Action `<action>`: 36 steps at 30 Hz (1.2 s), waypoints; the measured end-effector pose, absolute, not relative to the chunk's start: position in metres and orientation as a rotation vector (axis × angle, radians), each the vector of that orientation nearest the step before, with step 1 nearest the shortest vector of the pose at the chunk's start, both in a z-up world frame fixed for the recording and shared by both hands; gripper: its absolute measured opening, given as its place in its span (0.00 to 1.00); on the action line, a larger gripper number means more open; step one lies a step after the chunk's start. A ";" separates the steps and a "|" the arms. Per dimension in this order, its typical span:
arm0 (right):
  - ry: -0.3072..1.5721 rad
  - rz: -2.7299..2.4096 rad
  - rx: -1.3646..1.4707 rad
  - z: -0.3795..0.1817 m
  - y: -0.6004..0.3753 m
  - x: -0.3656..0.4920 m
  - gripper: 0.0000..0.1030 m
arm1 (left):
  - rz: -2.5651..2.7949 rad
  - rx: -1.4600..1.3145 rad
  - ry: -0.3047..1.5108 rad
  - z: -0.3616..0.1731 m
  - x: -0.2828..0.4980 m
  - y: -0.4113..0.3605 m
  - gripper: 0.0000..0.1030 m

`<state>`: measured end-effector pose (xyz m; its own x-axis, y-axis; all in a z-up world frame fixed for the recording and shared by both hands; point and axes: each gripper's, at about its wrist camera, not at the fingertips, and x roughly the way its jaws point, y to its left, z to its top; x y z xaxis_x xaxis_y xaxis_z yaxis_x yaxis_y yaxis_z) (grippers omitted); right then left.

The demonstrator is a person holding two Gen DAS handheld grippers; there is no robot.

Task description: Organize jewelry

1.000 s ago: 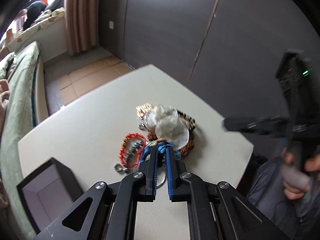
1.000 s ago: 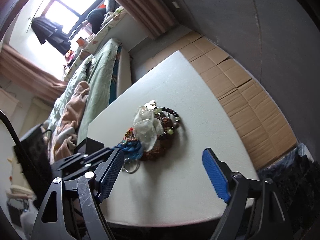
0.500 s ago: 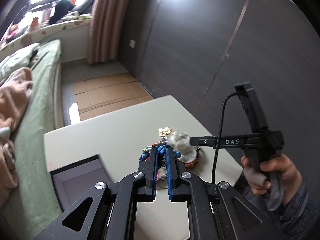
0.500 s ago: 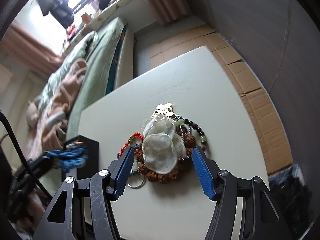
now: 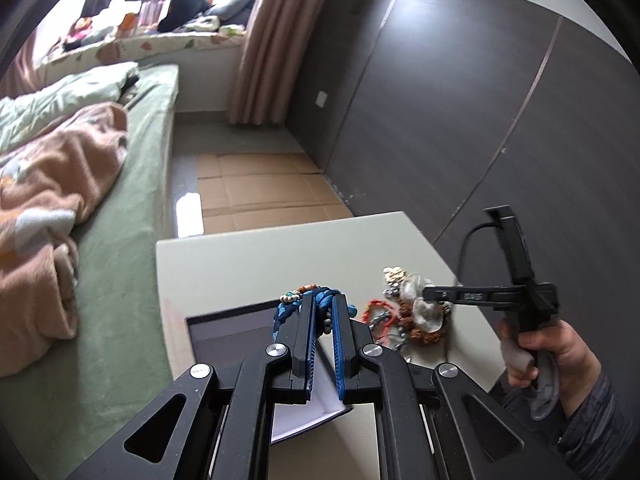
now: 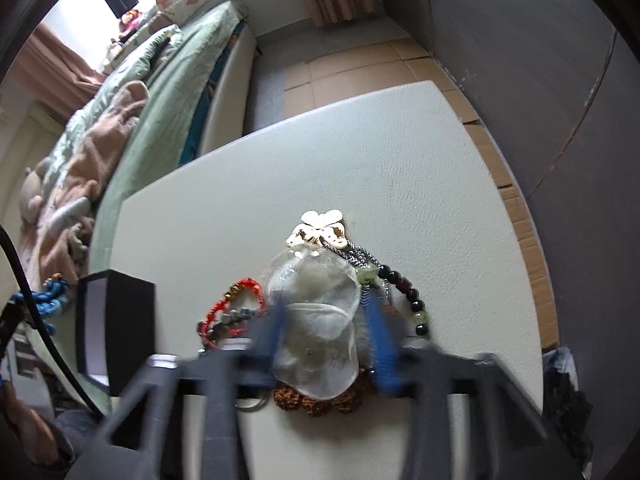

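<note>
My left gripper (image 5: 323, 304) is shut on a blue braided bracelet (image 5: 320, 300) and holds it above the open black jewelry box (image 5: 236, 328). The bracelet and box (image 6: 116, 320) also show at the left of the right wrist view. A pile of jewelry lies on the white table (image 6: 320, 160): clear shell-like discs (image 6: 316, 320), a red cord bracelet (image 6: 236, 300), a dark bead bracelet (image 6: 404, 292), a brown seed bracelet (image 6: 320, 400) and a gold flower piece (image 6: 320, 228). My right gripper (image 6: 326, 332) is blurred, its fingers on either side of the shell discs, closing in.
A bed with green sheet and pink blanket (image 5: 60, 184) lies left of the table. A dark panelled wall (image 5: 460, 100) stands behind it. Cardboard sheets (image 5: 260, 192) cover the floor. The table's right edge (image 6: 536, 300) drops off near the pile.
My left gripper has carried the blue bracelet from the pile leftward over the black box. My right gripper has moved down onto the pile and its fingers have narrowed around the shell discs.
</note>
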<state>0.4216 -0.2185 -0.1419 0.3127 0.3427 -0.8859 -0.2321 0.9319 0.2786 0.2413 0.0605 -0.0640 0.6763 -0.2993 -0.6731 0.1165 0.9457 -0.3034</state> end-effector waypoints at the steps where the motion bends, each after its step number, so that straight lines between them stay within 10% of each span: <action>1: 1.191 0.409 0.143 -0.141 -0.220 0.420 0.03 | -0.223 -0.252 0.803 -0.067 0.241 0.063 0.08; 7: 1.053 0.462 0.189 -0.104 -0.220 0.393 0.03 | -0.226 -0.349 0.847 -0.078 0.244 0.077 0.11; 9: 1.012 0.479 0.205 -0.086 -0.217 0.383 0.03 | -0.202 -0.372 0.874 -0.081 0.247 0.082 0.26; 11: 0.972 0.503 0.217 -0.066 -0.212 0.377 0.03 | -0.185 -0.400 0.854 -0.080 0.244 0.088 0.74; 13: 0.922 0.528 0.220 -0.048 -0.204 0.366 0.03 | -0.181 -0.417 0.814 -0.073 0.240 0.092 0.87; 36: 0.910 0.726 0.229 -0.035 -0.103 0.341 0.03 | -0.084 -0.505 0.736 -0.066 0.210 0.146 0.87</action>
<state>0.3412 -0.1027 -0.0353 0.3986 0.6596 -0.6372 -0.4745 0.7429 0.4722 0.2102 0.1463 -0.0656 0.7433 -0.2473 -0.6216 -0.1002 0.8776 -0.4689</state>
